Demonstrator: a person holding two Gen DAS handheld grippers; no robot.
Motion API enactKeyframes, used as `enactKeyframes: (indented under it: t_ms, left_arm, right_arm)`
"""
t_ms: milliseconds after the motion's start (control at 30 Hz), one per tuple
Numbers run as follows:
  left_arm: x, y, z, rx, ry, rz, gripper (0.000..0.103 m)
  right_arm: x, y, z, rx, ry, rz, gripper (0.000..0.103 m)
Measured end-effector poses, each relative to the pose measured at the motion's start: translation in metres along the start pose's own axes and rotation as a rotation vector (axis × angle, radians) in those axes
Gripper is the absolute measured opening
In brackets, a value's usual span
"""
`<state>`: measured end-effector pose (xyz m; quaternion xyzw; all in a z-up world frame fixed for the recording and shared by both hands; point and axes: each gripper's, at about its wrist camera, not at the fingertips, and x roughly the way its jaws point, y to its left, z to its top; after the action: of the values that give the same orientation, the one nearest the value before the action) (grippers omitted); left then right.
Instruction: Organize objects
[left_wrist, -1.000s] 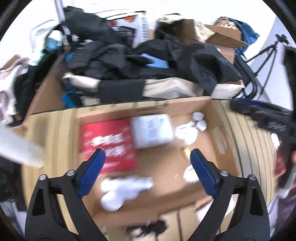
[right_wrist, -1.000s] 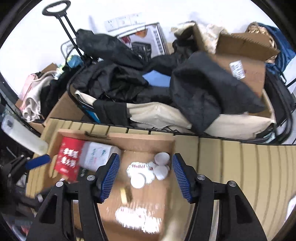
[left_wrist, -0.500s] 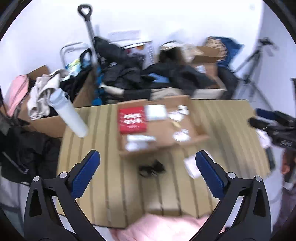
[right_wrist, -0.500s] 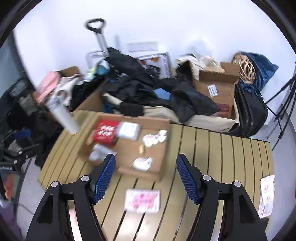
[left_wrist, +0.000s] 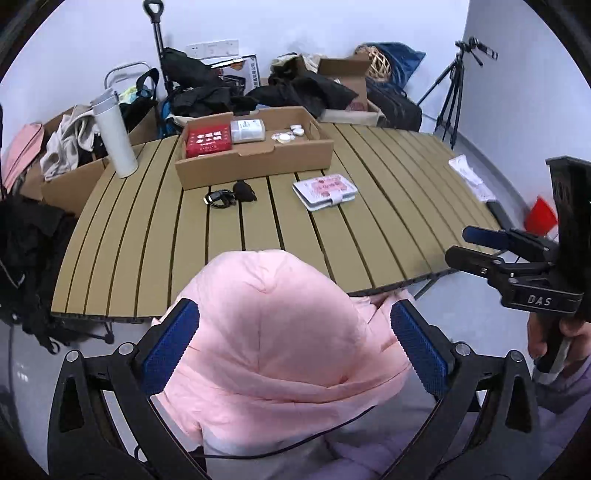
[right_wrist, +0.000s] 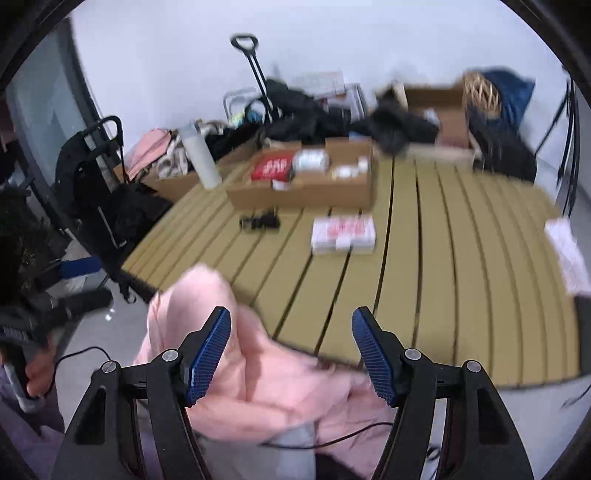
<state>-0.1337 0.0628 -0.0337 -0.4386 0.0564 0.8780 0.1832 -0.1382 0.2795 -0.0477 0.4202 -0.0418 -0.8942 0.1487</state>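
Slatted tan surface (left_wrist: 369, 206), 1 item, carrying the following.

1. Cardboard tray (left_wrist: 255, 158), open-topped, at the far edge toward the far left corner. Contents: red packet (left_wrist: 208, 139) at its left end, white packet (left_wrist: 247, 130) just beside it, small white round pieces (left_wrist: 286, 136) at its right end.
2. White tumbler (left_wrist: 112, 136), upright, at the far left corner, near the tray's left end.
3. Black cord bundle (left_wrist: 231, 195), flat on the slats just in front of the tray.
4. White box with pink print (left_wrist: 325, 190), flat, near the middle of the surface, to the right of the bundle, apart from the tray.
5. White paper (left_wrist: 467, 173), at the right edge.

Pink padded garment (left_wrist: 280, 332), over the near edge, filling the foreground.

Left gripper (left_wrist: 295, 347): fingers wide apart, nothing clamped, garment behind them. The jaws have just been opening.

Right gripper (right_wrist: 291, 354): fingers apart, nothing clamped, above the garment at the near edge; jaws likewise just opening. View blurred.
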Motion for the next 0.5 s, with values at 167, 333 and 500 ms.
enactKeyframes:
  t_ms: [167,333,500]
  left_arm:
    - [0.018,0.007,0.007,-0.082,0.023,-0.028,0.103]
    - [0.053,0.007,0.024,-0.090,0.034,-0.054,0.103]
    - [0.109,0.004,0.069,-0.131,-0.045,-0.027,0.089]
  right_arm:
    - [0.005,-0.006,-0.001,0.013,-0.017,-0.002,0.072]
    - [0.026,-0.029,-0.001,0.044,0.022,-0.003,0.072]
    - [0.054,-0.059,0.029,0.075,-0.017,-0.009,0.072]
